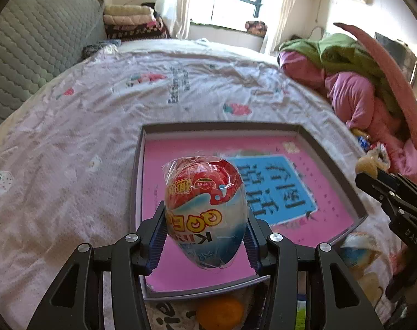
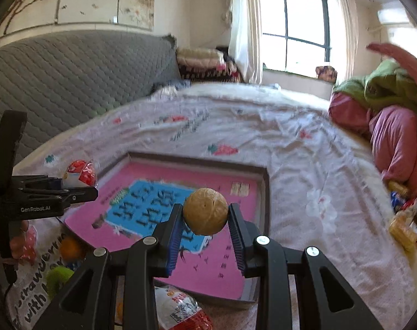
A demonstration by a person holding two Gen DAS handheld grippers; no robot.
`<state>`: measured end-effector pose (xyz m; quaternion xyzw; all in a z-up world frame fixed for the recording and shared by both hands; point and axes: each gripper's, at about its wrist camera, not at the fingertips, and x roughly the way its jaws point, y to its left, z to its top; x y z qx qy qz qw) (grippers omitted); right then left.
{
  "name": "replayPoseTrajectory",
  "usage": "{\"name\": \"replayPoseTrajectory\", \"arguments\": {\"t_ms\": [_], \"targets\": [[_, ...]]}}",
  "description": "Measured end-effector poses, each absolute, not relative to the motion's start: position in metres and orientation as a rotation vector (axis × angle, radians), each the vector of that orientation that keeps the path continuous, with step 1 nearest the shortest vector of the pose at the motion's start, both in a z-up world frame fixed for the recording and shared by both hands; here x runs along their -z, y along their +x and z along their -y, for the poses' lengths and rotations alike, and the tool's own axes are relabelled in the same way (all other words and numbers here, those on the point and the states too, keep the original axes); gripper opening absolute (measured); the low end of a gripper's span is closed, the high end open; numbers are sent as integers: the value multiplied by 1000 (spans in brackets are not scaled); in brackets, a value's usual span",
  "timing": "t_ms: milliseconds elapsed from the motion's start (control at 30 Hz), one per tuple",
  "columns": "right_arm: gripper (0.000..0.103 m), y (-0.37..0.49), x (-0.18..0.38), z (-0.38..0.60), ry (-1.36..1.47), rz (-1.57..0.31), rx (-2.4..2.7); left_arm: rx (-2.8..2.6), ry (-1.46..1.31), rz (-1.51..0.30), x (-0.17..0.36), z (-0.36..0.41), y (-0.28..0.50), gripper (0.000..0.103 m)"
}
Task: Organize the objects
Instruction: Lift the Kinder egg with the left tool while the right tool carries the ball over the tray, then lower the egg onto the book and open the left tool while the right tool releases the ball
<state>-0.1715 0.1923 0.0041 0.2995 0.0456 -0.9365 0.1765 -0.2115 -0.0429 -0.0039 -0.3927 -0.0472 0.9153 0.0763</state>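
Note:
My left gripper (image 1: 205, 220) is shut on a plastic-wrapped red, white and blue toy egg (image 1: 205, 209), held above the near part of a shallow grey-walled box (image 1: 137, 181) with a pink and blue printed floor. My right gripper (image 2: 205, 213) is shut on a tan walnut-like ball (image 2: 205, 211), over the same box (image 2: 264, 192). In the right wrist view the left gripper (image 2: 79, 189) shows at the left edge with the egg (image 2: 80, 176) in it. The left wrist view catches the right gripper (image 1: 373, 181) at the right edge, a tan thing at its tip.
The box lies on a bed with a white strawberry-print sheet (image 1: 71, 137). An orange ball (image 1: 220, 313) sits by the box's near edge, with a green ball (image 2: 58, 277) and another wrapped egg (image 2: 181, 310). Pink and green bedding (image 1: 354, 82) is piled right, snack packets (image 2: 406, 220) beside it. A grey headboard (image 2: 71, 77) stands behind.

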Motion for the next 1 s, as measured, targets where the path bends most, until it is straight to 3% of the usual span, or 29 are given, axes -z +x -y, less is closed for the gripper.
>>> {"name": "replayPoseTrajectory", "arguments": {"t_ms": [433, 1000], "targets": [[33, -201, 34, -196, 1132, -103, 2547, -2669, -1262, 105, 27, 33, -217, 51], [34, -206, 47, -194, 1229, -149, 2521, -2635, -1317, 98, 40, 31, -219, 52]]}}
